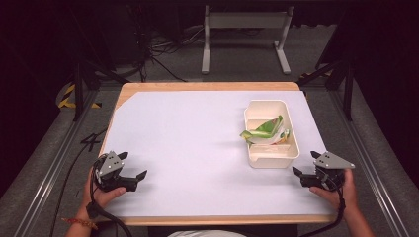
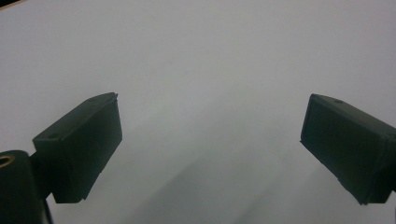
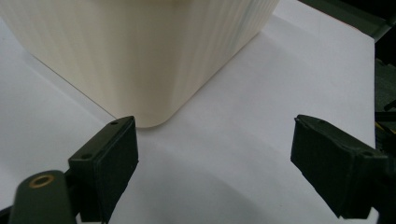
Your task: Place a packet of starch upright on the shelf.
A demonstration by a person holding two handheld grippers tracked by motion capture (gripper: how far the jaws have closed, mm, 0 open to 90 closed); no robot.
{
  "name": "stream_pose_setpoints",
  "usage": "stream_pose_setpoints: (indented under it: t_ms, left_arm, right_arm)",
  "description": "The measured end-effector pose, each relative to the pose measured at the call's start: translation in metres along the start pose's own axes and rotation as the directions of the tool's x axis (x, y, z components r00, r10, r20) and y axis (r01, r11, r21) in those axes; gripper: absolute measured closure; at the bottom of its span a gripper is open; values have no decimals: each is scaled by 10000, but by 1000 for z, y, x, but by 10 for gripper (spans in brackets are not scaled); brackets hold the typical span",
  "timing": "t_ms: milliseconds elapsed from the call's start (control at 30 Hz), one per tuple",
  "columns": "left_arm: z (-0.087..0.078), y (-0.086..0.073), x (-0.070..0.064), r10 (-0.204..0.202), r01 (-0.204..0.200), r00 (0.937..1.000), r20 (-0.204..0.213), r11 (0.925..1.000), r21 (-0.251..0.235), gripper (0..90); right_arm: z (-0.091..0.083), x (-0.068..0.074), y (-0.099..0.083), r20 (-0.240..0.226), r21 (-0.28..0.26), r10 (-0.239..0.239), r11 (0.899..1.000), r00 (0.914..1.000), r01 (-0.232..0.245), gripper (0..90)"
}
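Observation:
A cream plastic bin (image 1: pixel 272 156) stands on the right half of the white table cover (image 1: pixel 197 143), holding crumpled green, white and orange packaging (image 1: pixel 266 131). My right gripper (image 1: pixel 306 163) rests on the cover just right of the bin's near corner, open and empty. In the right gripper view the bin's ribbed wall and rounded corner (image 3: pixel 154 60) sit close ahead of the spread jaws of the right gripper (image 3: pixel 215 154). My left gripper (image 1: pixel 133 165) lies near the table's front left, open with nothing in it. In the left gripper view the left gripper (image 2: pixel 210 135) faces bare white surface.
The wooden table edge (image 1: pixel 207 86) frames the white cover. Beyond the table stand a grey metal stand (image 1: pixel 244 37) and cables on the floor (image 1: pixel 163 54). Rails run along both sides of the table.

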State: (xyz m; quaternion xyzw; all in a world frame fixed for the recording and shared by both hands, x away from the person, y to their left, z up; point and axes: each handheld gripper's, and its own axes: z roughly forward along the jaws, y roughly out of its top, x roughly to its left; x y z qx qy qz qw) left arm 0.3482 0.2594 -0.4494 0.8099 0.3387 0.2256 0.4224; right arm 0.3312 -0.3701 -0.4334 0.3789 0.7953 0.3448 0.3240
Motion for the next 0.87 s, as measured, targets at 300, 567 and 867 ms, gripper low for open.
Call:
stream_pose_setpoints:
  t_ms: [300, 567, 867]
  left_arm:
    - [2, 0, -1, 139, -140, 9999, 66, 9997, 177, 61]
    - [4, 1, -2, 251, -252, 9997, 55, 9994, 227, 61]
    - [7, 3, -3, 224, -226, 9997, 95, 9995, 233, 60]
  right_arm:
    - [0, -1, 0, 12, 6, 25, 10000, 10000, -25, 145]
    - [1, -1, -1, -82, 7, 31, 10000, 10000, -31, 144]
    - [1, -3, -3, -99, 48, 144, 9999, 9998, -144, 142]
